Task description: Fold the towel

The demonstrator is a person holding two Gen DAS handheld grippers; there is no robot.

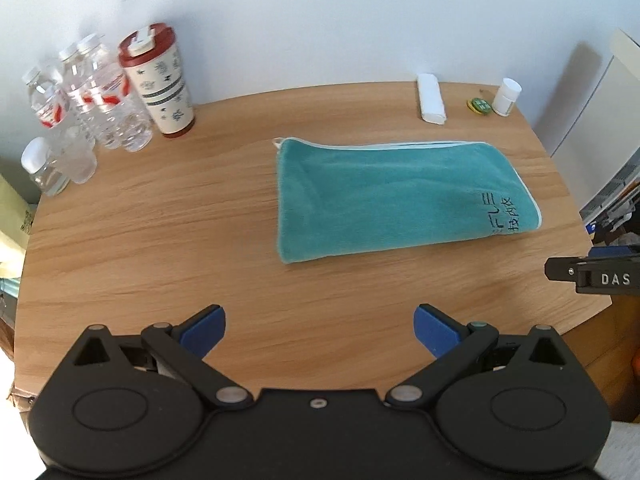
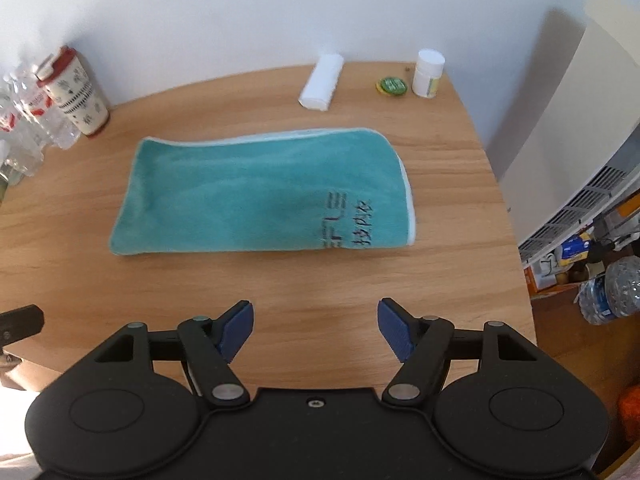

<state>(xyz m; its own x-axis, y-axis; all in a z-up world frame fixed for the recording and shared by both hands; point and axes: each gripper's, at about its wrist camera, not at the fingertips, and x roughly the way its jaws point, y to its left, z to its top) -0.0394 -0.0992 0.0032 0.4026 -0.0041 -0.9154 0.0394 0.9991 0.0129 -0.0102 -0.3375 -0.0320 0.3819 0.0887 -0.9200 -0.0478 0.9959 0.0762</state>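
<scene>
Wood table, clutter kept along far edge. Teal towel laid mid-table, already doubled lengthwise. Left gripper and right gripper held back at near edge, fingers apart, empty.

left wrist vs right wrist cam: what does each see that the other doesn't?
Left wrist only: the right gripper's black tip marked DAS at its right edge, and the full cluster of water bottles.

Right wrist only: shelving with boxes and a plastic bottle off the table's right side.

Both: the teal towel already folded once, the red-lidded tumbler, white roll, green cap, white pill bottle, and each view's own open gripper.
</scene>
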